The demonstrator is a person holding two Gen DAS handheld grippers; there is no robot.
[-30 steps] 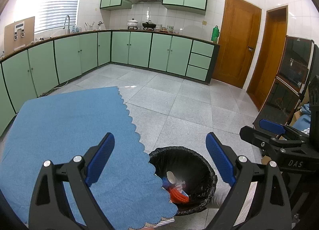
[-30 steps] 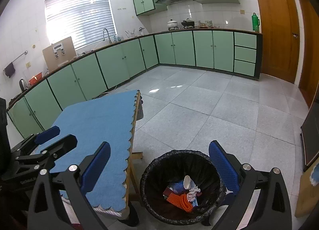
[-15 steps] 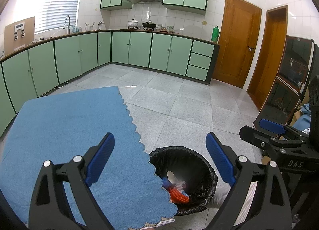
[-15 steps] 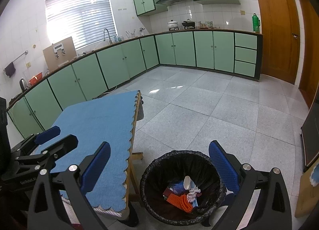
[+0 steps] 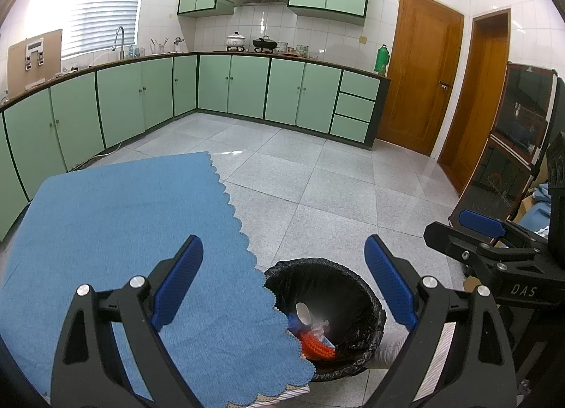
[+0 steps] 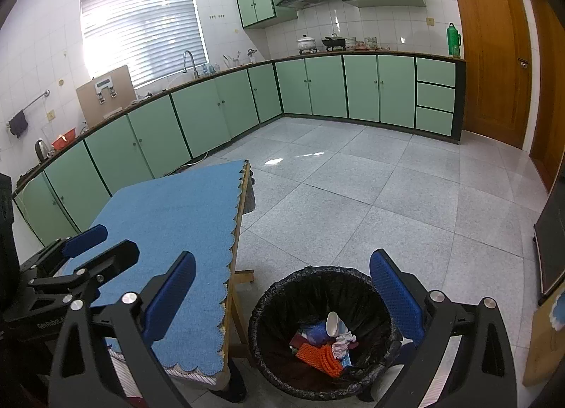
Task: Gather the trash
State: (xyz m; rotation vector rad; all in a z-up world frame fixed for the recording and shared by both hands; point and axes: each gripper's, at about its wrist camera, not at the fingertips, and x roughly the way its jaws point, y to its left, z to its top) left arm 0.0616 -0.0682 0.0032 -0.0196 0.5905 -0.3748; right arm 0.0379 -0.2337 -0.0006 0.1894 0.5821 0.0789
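Observation:
A black-lined trash bin [image 6: 363, 281] stands on the floor beside the table; it also shows in the left wrist view [image 5: 353, 273]. Inside lie an orange mesh piece [image 6: 319, 355], a white cup [image 6: 332, 324] and crumpled wrappers. My left gripper [image 5: 282, 282] is open and empty, above the table's right edge and the bin. My right gripper [image 6: 282, 295] is open and empty, held above the bin. Each gripper shows in the other's view, the right one [image 5: 491, 231] and the left one [image 6: 88, 249]. No trash shows on the blue tablecloth [image 5: 116, 224].
The blue cloth covers a wooden table [image 6: 243, 196] on the left. Green cabinets [image 5: 247, 86] line the far walls. Two wooden doors [image 5: 420, 83] stand at the right. A dark framed panel [image 5: 508, 160] leans at the far right. Grey tiled floor [image 6: 388, 203] lies beyond the bin.

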